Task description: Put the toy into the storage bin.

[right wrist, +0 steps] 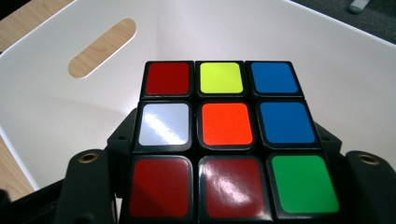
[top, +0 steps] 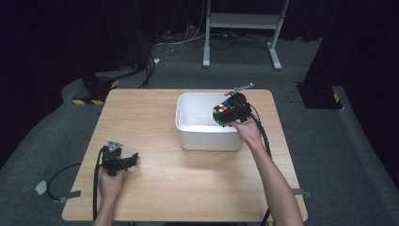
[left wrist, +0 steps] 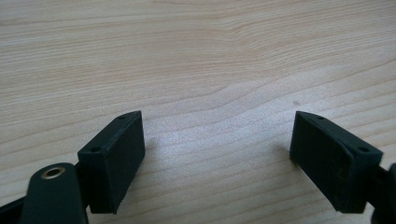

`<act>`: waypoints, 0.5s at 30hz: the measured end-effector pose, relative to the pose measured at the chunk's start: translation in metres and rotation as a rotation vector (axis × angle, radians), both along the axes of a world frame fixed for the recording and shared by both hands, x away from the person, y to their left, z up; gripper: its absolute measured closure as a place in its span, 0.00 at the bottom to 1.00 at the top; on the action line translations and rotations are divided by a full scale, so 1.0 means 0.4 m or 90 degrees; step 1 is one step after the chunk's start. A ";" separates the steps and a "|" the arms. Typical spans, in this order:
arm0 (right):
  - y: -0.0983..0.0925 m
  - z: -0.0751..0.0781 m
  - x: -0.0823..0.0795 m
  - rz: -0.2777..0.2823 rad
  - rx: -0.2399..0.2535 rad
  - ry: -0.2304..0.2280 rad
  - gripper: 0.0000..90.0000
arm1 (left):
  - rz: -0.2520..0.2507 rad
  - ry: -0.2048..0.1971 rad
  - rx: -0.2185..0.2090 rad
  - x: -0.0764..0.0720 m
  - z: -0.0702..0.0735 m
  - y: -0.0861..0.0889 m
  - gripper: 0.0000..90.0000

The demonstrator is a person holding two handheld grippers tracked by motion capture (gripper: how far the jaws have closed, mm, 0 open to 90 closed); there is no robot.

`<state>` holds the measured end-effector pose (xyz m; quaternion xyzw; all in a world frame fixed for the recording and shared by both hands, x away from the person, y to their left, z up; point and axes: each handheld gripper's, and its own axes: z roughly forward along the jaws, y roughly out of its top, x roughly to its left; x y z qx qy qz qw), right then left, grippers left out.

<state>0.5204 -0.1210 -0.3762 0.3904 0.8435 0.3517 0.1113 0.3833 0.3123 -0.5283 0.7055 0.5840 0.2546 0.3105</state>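
Left gripper [top: 133, 159]: you rest it on the near left part of the table [top: 188, 188], its jaws spread wide with nothing but bare wood between them; in the left gripper view the two black pads [left wrist: 114, 158] stand well apart over the grain
Right gripper [top: 225, 116]: your right hand [top: 248, 132] holds it over the near right corner of the bin, jaws clamped on the cube from both sides
Cube [top: 223, 114]: a scrambled colour puzzle cube, held up in the air above the bin's opening, touching neither wall nor floor; in the right gripper view its upper face [right wrist: 226, 135] shows red, yellow, blue, white, orange and green squares
Bin [top: 188, 117]: white, open-topped, standing right of centre toward the table's far side, with a slot handle [right wrist: 102, 47] cut in one wall
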 end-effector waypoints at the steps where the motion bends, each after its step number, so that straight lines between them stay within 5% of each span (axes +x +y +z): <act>1: -0.001 -0.001 -0.003 0.000 0.002 0.001 0.37 | 0.000 0.000 0.000 0.000 0.000 0.000 0.20; 15: 0.001 0.001 -0.023 0.009 -0.005 -0.004 0.37 | 0.000 0.000 0.000 0.000 0.000 0.000 0.20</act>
